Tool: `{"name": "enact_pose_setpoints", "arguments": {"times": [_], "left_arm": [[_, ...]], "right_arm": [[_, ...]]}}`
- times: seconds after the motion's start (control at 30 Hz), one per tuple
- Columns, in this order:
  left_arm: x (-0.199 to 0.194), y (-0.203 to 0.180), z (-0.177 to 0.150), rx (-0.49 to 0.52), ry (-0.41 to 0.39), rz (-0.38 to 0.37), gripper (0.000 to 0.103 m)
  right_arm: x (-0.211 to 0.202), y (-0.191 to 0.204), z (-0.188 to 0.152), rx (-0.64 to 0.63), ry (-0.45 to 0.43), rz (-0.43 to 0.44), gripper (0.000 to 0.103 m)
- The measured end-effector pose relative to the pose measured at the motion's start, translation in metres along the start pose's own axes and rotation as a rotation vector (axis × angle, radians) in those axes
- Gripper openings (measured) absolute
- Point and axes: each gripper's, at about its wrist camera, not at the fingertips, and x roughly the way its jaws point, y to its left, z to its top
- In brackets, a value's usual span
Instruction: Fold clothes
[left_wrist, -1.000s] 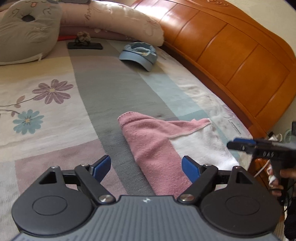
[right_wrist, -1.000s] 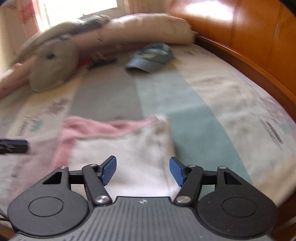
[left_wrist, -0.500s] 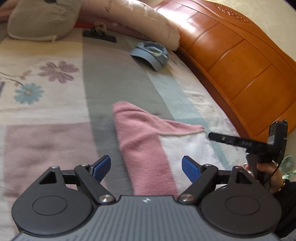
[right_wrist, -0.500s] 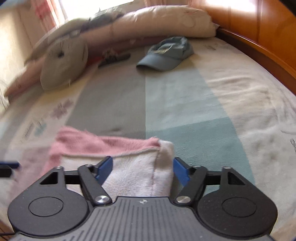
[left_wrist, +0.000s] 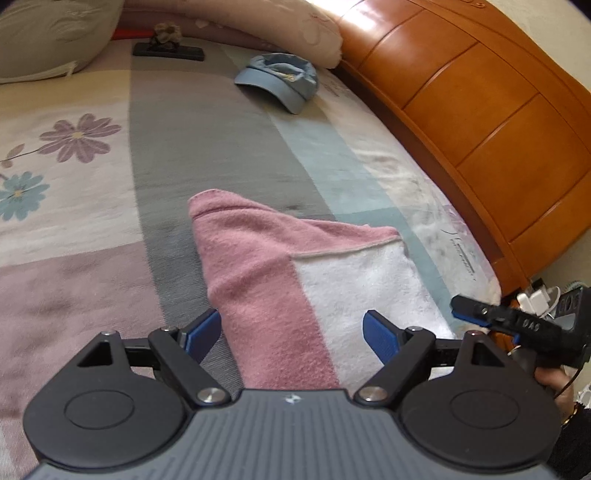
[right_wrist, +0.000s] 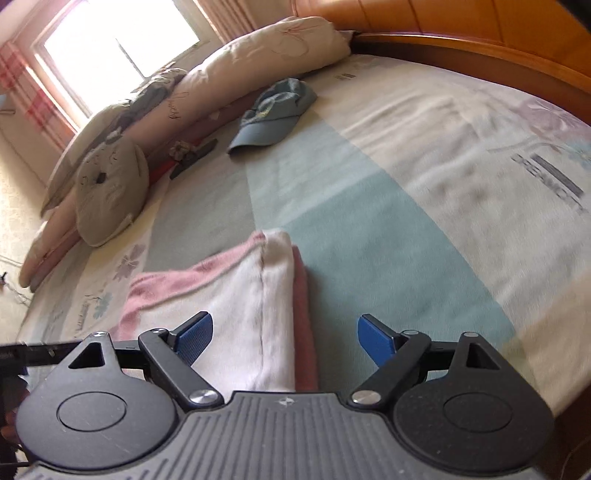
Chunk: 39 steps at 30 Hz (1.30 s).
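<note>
The bed (left_wrist: 229, 122) has a patchwork cover with grey, teal and flower panels, and an orange wooden headboard (left_wrist: 480, 96) curves along its side. Pillows (right_wrist: 258, 66) lie below a bright window (right_wrist: 110, 40). A blue cap (left_wrist: 284, 79) rests near them. The folded pink and white towel (left_wrist: 295, 266) lies on the cover. The left gripper (left_wrist: 291, 332) is spread over its near edge, not pinching. The right gripper (right_wrist: 284, 332) is opening, the towel's edge between its fingers.

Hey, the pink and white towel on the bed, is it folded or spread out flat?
Folded. The towel lies doubled on the bed: a white layer sits over a pink one, whose edge shows along the right side and far end.
</note>
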Motion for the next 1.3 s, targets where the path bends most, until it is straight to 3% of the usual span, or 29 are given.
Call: {"name": "enact_pose_setpoints", "arguments": {"times": [0.3, 0.57, 0.73, 0.9, 1.07, 1.17, 1.3], "left_arm": [[-0.005, 0.021, -0.002, 0.039, 0.002, -0.094, 0.084], [-0.018, 0.045, 0.005, -0.020, 0.034, -0.196, 0.085], [-0.004, 0.054, 0.012, -0.089, 0.060, -0.224, 0.085], [0.009, 0.046, 0.010, -0.113, 0.075, -0.204, 0.085], [0.013, 0.040, 0.003, -0.173, 0.080, -0.142, 0.085], [0.017, 0.043, -0.004, -0.236, 0.092, -0.146, 0.085], [0.024, 0.046, -0.013, -0.317, 0.121, -0.160, 0.085]], "right_arm": [[-0.006, 0.031, -0.014, -0.002, -0.017, -0.089, 0.090], [0.004, 0.076, -0.010, -0.038, 0.016, -0.102, 0.092], [-0.006, 0.078, 0.002, -0.036, -0.006, -0.116, 0.094], [-0.018, 0.046, -0.001, 0.014, -0.029, -0.109, 0.099], [0.001, -0.005, 0.007, 0.152, 0.032, 0.002, 0.099], [0.015, -0.027, 0.017, 0.177, 0.091, 0.073, 0.099], [0.038, -0.041, 0.027, 0.195, 0.247, 0.201, 0.103]]}}
